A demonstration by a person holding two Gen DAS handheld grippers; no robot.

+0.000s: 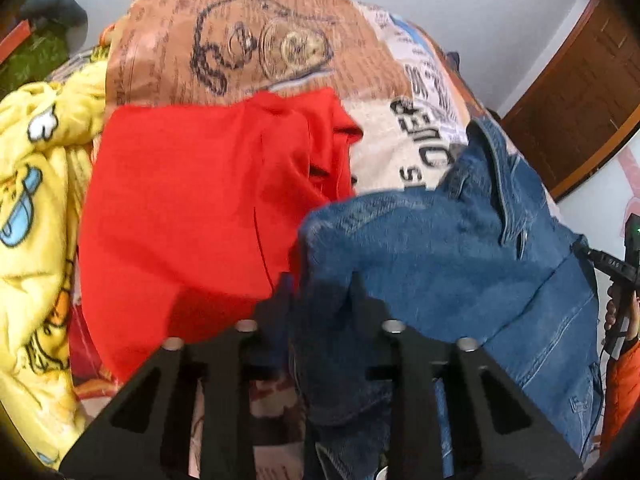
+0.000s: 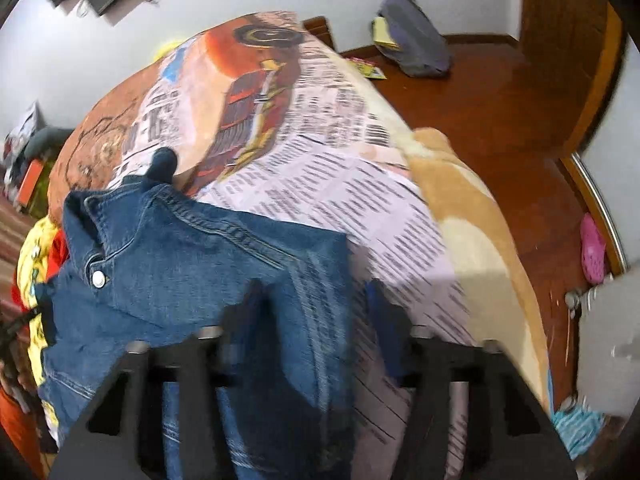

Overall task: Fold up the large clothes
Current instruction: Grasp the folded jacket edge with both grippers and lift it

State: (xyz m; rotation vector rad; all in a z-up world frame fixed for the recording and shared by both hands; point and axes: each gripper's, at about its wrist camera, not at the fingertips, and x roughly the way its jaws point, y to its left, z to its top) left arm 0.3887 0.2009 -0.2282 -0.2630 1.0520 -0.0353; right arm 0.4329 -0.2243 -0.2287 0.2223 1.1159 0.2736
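Note:
A blue denim jacket (image 1: 460,248) lies on a bed covered by a printed blanket (image 1: 256,40). My left gripper (image 1: 320,292) is shut on a bunched edge of the jacket, the cloth filling the gap between its black fingers. In the right wrist view the jacket (image 2: 192,256) spreads left, collar and a metal button (image 2: 98,278) visible. My right gripper (image 2: 308,312) has its jaws wide apart, with a denim edge lying between them, not pinched. The right gripper also shows in the left wrist view (image 1: 620,268), at the jacket's far right side.
A red garment (image 1: 200,208) lies left of the jacket, a yellow cartoon blanket (image 1: 36,208) beyond it. The bed's right edge drops to a wooden floor (image 2: 500,120) holding a grey bag (image 2: 416,36) and a pink shoe (image 2: 592,248). White walls stand behind.

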